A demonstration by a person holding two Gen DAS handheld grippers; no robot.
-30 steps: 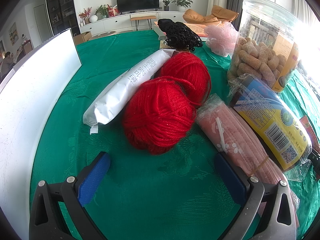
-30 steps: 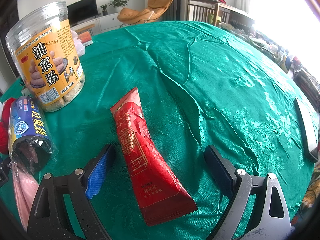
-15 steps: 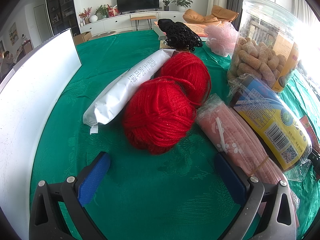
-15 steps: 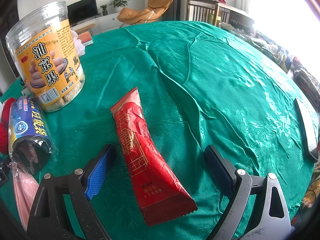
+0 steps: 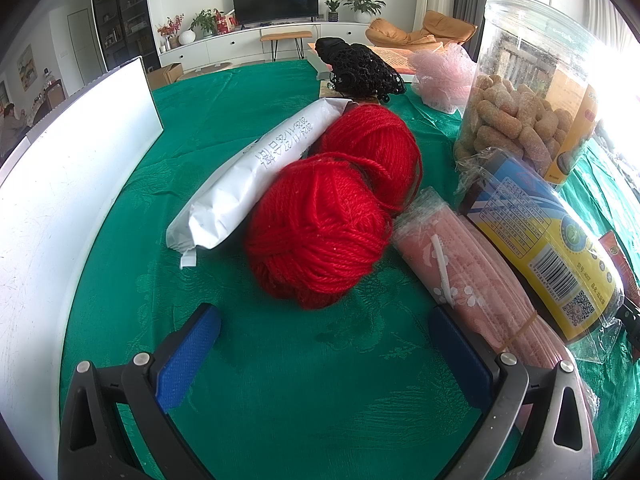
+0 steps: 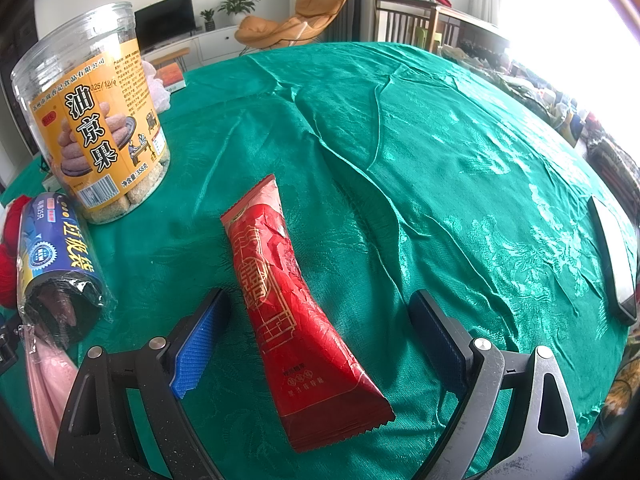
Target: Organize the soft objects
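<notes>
In the left wrist view, two red yarn balls (image 5: 320,224) lie touching on the green tablecloth (image 5: 280,380), just ahead of my open left gripper (image 5: 324,344). A white packet (image 5: 256,172) leans against them on the left. A pink pack of masks (image 5: 468,276) lies by the right finger. A black net (image 5: 362,70) and a pink mesh puff (image 5: 442,74) sit at the back. In the right wrist view, my open right gripper (image 6: 320,328) straddles a red snack packet (image 6: 288,296) without touching it.
A clear jar of fried snacks (image 6: 96,120) stands at the left of the right view; it also shows in the left view (image 5: 528,88). A blue and yellow bag roll (image 6: 52,256) lies beside it. A white board (image 5: 60,192) stands at the left. A phone (image 6: 614,264) lies near the table's right edge.
</notes>
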